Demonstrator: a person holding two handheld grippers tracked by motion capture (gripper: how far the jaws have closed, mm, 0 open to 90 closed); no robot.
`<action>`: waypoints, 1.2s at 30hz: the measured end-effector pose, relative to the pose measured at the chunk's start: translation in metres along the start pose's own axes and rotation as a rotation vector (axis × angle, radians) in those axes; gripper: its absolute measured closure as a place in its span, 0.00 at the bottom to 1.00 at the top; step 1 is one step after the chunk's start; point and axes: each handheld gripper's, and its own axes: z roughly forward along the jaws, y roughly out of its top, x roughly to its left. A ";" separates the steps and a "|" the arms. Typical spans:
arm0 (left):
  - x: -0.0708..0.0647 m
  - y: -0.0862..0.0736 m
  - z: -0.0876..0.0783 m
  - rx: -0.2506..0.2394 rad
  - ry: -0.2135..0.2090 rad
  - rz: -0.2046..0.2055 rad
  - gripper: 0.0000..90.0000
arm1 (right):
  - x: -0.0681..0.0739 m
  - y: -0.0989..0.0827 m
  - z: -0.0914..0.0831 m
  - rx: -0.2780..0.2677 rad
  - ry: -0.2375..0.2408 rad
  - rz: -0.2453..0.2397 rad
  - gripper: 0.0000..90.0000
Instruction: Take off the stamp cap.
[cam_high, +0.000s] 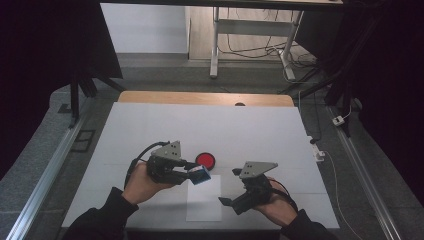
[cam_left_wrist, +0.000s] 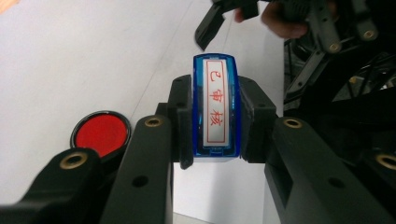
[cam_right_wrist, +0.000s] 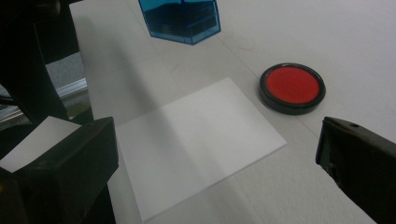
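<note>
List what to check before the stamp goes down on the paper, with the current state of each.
1. Stamp gripped: ok, the left gripper has its jaws shut on both blue sides.
2. Stamp face inked: cannot tell; red characters show on it in the left gripper view, but wetness cannot be judged.
3. Ink pad clear of the paper: ok, it sits open on the table beyond the sheet.
4. Paper flat and bare: ok, nothing lies on it.
5. Stamp over the paper: cannot tell; it hangs near the sheet's far edge.
6. Right gripper clear: ok, jaws open and empty beside the sheet.
</note>
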 end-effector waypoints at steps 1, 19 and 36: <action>0.000 0.000 0.000 -0.003 -0.003 -0.001 0.77 | 0.000 0.001 0.002 -0.005 0.007 -0.006 0.00; 0.000 -0.001 0.000 -0.008 -0.040 0.055 0.77 | -0.001 0.019 0.027 -0.008 0.108 -0.042 0.00; -0.003 -0.001 0.001 -0.021 -0.073 0.125 0.78 | -0.005 0.027 0.041 -0.033 0.253 -0.098 0.45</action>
